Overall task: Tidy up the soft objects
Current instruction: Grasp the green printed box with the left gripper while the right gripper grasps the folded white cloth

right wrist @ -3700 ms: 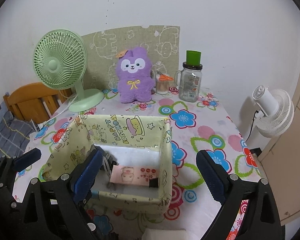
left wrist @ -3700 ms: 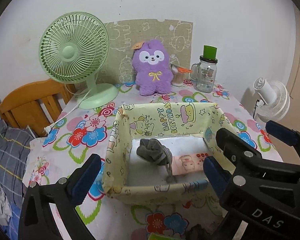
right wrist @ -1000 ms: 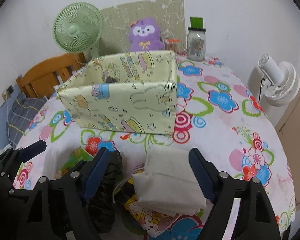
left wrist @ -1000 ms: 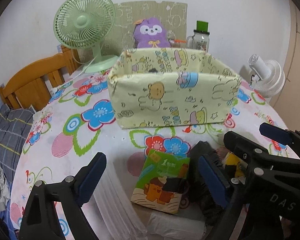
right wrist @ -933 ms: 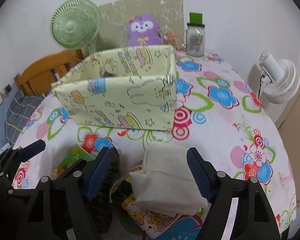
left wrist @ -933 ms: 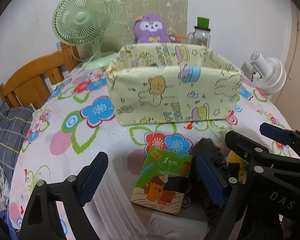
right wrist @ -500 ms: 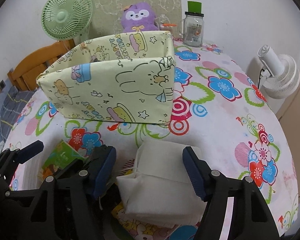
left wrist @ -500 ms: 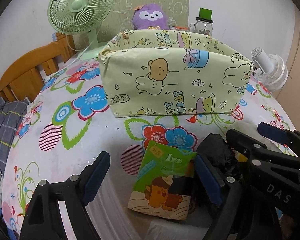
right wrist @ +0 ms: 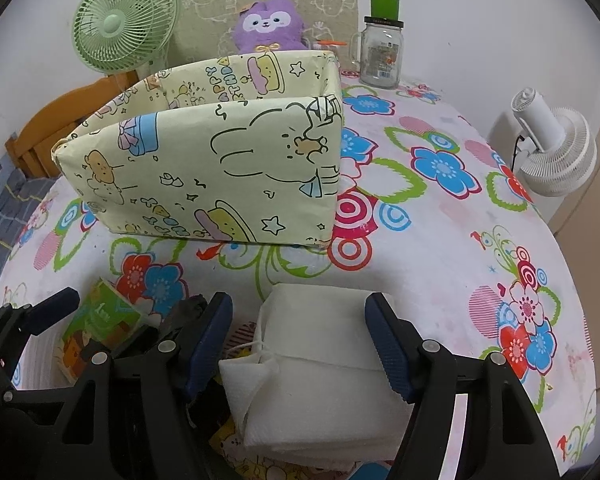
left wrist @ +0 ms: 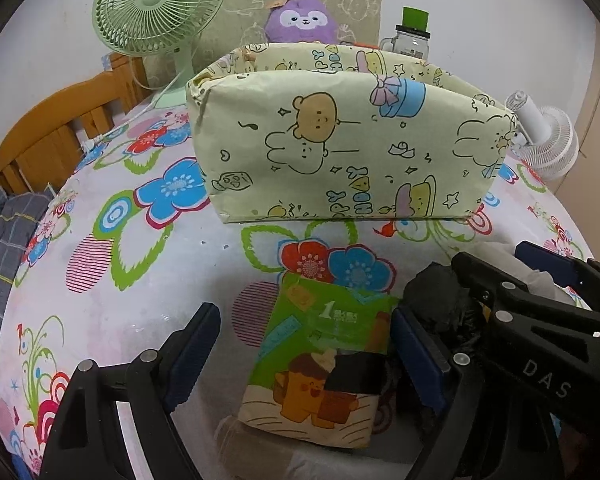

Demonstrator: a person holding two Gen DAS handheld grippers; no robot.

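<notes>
Folded white cloth (right wrist: 316, 364) lies on the worktop (right wrist: 440, 248) before the yellow box (right wrist: 220, 168), between your right hand-held gripper's (right wrist: 298, 344) wide-open, empty jaws; judged light and limp, so pinch its thick folded middle.

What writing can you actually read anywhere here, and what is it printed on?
"DAS": right gripper, seen in the left wrist view.
"1": green tissue pack; its smaller print is blurred.
"APPY" and "RTHDA", partly hidden: yellow cartoon box.
Glass jar label: too small to read.
</notes>
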